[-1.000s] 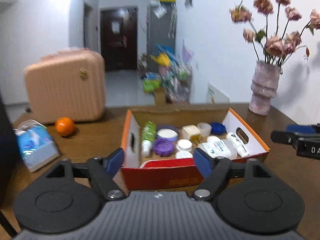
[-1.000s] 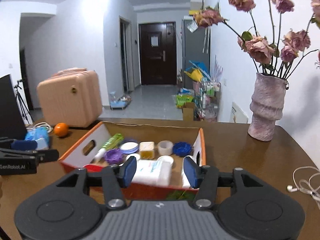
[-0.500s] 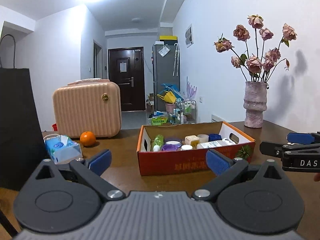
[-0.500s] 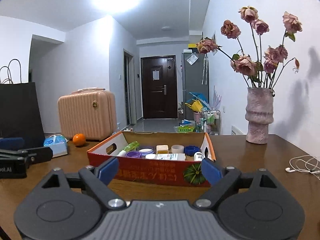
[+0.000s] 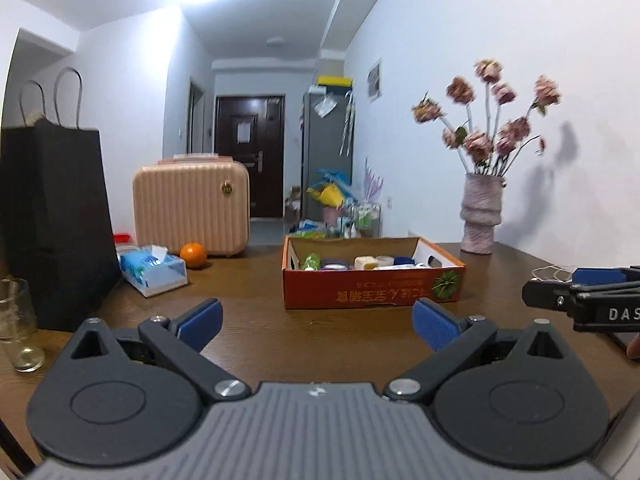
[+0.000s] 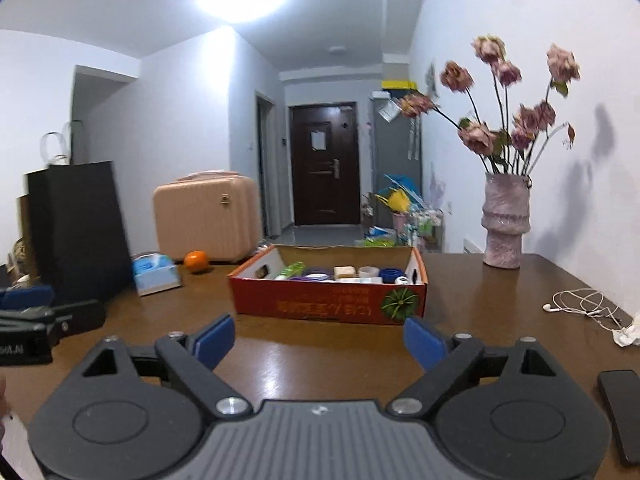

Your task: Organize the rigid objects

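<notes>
Left tool (image 5: 316,326): jaws wide apart, nothing between them; they have just been opening. Right tool (image 6: 319,340): same state, jaws have just been opening further, empty. Both hover over the near edge of the brown wooden surface (image 6: 320,360). Red cardboard box (image 6: 328,304) sits mid-surface, well apart from both tools, holding small bottles, jars and lids. Pink ribbed vase of dried roses (image 6: 505,224) stands at the far right corner.
</notes>
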Demonstrator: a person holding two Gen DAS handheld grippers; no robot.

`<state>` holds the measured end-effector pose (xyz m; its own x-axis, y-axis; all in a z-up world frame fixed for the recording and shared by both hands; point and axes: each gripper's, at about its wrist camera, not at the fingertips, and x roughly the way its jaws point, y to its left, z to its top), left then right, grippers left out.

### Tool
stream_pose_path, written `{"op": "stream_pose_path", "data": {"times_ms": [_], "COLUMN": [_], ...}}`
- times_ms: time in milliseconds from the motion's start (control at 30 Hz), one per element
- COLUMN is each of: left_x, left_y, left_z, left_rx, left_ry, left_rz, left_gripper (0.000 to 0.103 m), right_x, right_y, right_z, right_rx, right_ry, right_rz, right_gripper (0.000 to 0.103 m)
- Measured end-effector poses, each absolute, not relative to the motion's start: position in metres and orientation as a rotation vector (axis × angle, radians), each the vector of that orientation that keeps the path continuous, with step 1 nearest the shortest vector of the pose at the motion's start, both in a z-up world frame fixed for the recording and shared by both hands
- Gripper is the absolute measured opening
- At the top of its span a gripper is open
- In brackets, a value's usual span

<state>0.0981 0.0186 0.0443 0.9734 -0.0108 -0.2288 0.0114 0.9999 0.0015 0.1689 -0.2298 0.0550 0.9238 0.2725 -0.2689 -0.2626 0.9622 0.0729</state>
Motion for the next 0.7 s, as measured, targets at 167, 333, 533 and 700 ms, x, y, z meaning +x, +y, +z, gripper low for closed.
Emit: {"op": "stream_pose_path", "data": {"times_ms": [167,333,533,700], "left_x": [0.049,0.013,-0.006,-0.012], "left_y": [0.021,0.021,0.019,0.013], "left_z": [0.045,0.033,0.018,0.02], "left_rx": [0.007,-0.013,0.017,0.056], "left_ry": [0.165,0.205,0.221,0.192], "left_rz": [0.033,0.041,0.052,0.088], "left_gripper": [0.103,0.103,0.103,0.103], "right_x": [0.114,0.068,0.018,-0.004], "right_y": [-0.224,-0.226,-0.218,-0.21], "right_z": [0.05,0.045,0.04,0.031], "right_rx": [-0.01,0.091,0.085,-0.013], "right_ry": [0.248,0.24,0.215,0.215], "right_rz": [0.29,0.284,0.291,0.253], "right_gripper": [0.097,0.101,0.101,0.103]}}
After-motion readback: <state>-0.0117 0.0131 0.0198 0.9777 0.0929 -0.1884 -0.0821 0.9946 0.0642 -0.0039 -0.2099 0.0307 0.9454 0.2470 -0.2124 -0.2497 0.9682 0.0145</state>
